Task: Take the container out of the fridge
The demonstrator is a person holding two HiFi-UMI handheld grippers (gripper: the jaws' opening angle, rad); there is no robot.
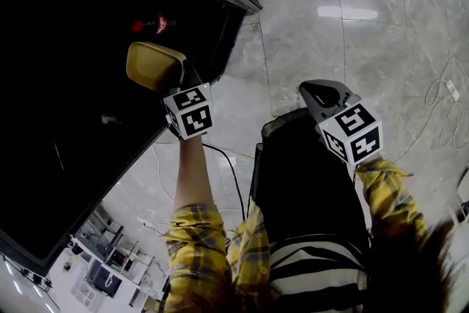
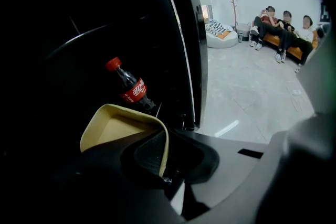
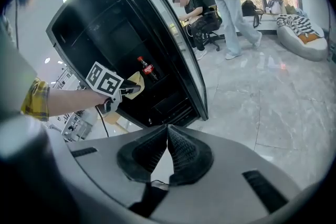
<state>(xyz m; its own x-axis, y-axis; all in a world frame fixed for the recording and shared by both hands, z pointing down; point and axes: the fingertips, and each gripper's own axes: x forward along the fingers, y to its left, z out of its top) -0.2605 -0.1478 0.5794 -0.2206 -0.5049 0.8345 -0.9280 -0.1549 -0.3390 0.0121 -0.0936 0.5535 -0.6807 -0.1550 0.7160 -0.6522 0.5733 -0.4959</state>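
A shallow yellow container (image 1: pixel 152 64) sits at the mouth of the black fridge (image 1: pixel 66 128), which stands open. My left gripper (image 1: pixel 186 78) is shut on the container's near rim; in the left gripper view the rim of the container (image 2: pixel 116 124) is pinched between the pads of that gripper (image 2: pixel 164 150). A cola bottle (image 2: pixel 131 86) with a red cap stands behind it inside the fridge. My right gripper (image 1: pixel 319 93) hangs over the floor to the right, jaws together with nothing between them (image 3: pixel 168 136). The right gripper view also shows the container (image 3: pixel 135 80) and the fridge (image 3: pixel 105 34).
The fridge's front frame (image 2: pixel 190 60) is just right of the container. Cables (image 1: pixel 443 95) lie on the grey tiled floor. People sit on an orange sofa (image 2: pixel 286 39); a person stands (image 3: pixel 228 2) and another sits at a desk (image 3: pixel 197 10) beyond the fridge.
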